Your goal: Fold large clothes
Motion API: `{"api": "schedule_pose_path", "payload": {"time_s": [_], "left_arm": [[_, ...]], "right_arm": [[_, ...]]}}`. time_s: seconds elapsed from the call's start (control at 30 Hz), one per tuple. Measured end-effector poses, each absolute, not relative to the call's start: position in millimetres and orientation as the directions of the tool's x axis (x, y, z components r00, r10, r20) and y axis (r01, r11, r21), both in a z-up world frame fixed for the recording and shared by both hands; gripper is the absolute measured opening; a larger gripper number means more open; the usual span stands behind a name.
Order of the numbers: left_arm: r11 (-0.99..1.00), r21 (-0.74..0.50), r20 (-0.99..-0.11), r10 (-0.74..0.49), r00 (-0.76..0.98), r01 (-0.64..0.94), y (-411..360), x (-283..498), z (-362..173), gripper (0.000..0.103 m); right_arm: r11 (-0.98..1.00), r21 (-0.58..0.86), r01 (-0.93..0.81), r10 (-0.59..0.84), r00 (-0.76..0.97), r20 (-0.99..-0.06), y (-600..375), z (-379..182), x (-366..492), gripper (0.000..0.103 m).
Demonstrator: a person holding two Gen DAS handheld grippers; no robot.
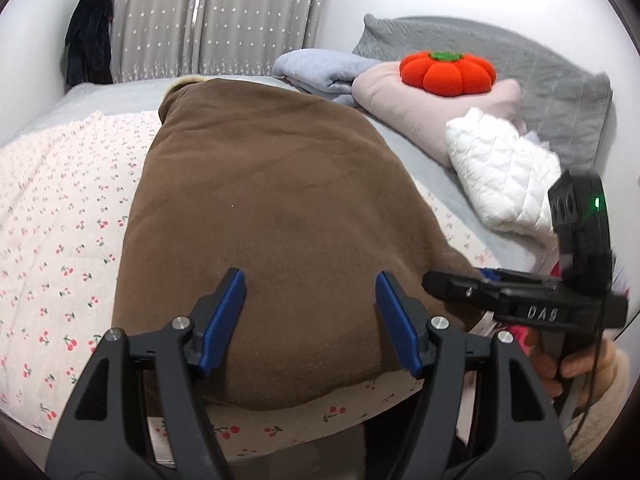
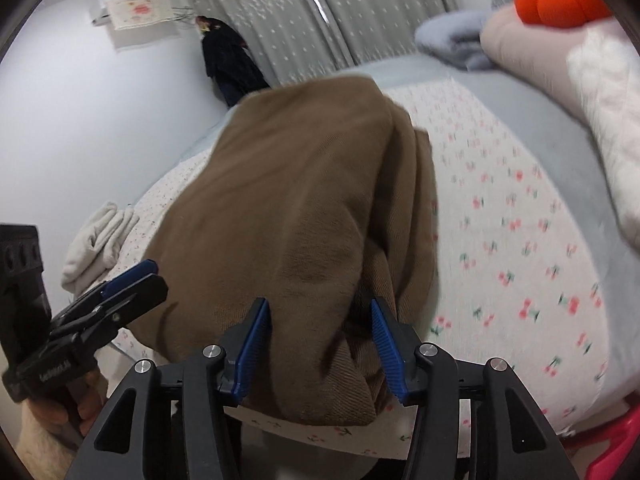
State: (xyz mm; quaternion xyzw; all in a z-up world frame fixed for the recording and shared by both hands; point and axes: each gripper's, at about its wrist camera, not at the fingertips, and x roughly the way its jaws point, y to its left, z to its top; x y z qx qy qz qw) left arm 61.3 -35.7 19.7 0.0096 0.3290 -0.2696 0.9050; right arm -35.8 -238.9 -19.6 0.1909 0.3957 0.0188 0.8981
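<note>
Open left tool (image 1: 310, 320), brown garment (image 1: 276, 208), cherry-print bedsheet (image 1: 60, 216)

One brown garment (image 1: 272, 216), two hand-held grippers: left (image 1: 310, 316), right (image 2: 320, 336); one pumpkin cushion (image 1: 448, 72).

- My right gripper (image 2: 319, 334), its 2 blue pads spread, straddles the brown garment (image 2: 304, 216) on the cherry-print sheet (image 2: 512, 248).
- My left gripper (image 2: 132, 280) sits beside it.
</note>
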Motion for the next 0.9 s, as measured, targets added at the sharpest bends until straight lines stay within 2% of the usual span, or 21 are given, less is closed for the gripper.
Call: {"api": "schedule_pose_path", "payload": {"time_s": [0.07, 0.17, 0.23, 0.3, 0.33, 0.43, 0.57, 0.73, 0.83, 0.9], "left_arm": [[0.860, -0.135, -0.600, -0.466, 0.650, 0.492, -39, 59, 19, 0.069], [0.861, -0.172, -0.589, -0.479, 0.651, 0.478, -32, 56, 23, 0.069], [0.858, -0.216, -0.575, -0.497, 0.649, 0.466, -23, 53, 30, 0.071], [0.860, -0.239, -0.566, -0.500, 0.656, 0.450, -15, 49, 35, 0.080], [0.871, -0.239, -0.567, -0.485, 0.666, 0.430, -10, 48, 38, 0.083], [0.901, -0.240, -0.593, -0.431, 0.680, 0.361, 3, 46, 41, 0.084], [0.924, -0.282, -0.657, -0.382, 0.650, 0.258, 19, 47, 40, 0.089], [0.960, -0.206, -0.727, -0.281, 0.626, 0.191, 12, 37, 42, 0.094], [0.970, -0.154, -0.741, -0.239, 0.628, 0.188, 4, 25, 44, 0.101], [0.976, -0.114, -0.749, -0.206, 0.630, 0.184, -3, 16, 45, 0.102]], "right_arm": [[0.913, 0.384, 0.136, 0.193, 0.684, -0.703, -242, -22, -36, 0.052], [0.923, 0.352, 0.157, 0.151, 0.693, -0.705, -236, -16, -39, 0.054], [0.932, 0.320, 0.172, 0.108, 0.710, -0.696, -230, -7, -49, 0.061], [0.930, 0.311, 0.198, 0.082, 0.711, -0.698, -231, -1, -59, 0.072], [0.923, 0.324, 0.207, 0.085, 0.714, -0.695, -232, 2, -65, 0.074], [0.905, 0.352, 0.239, 0.084, 0.711, -0.698, -236, 7, -82, 0.077], [0.902, 0.306, 0.304, 0.013, 0.689, -0.725, -232, 10, -91, 0.079], [0.917, 0.243, 0.316, -0.029, 0.661, -0.750, -215, 18, -94, 0.083], [0.926, 0.196, 0.322, -0.065, 0.647, -0.759, -205, 25, -94, 0.086], [0.930, 0.161, 0.332, -0.098, 0.643, -0.759, -198, 32, -95, 0.088]]}}
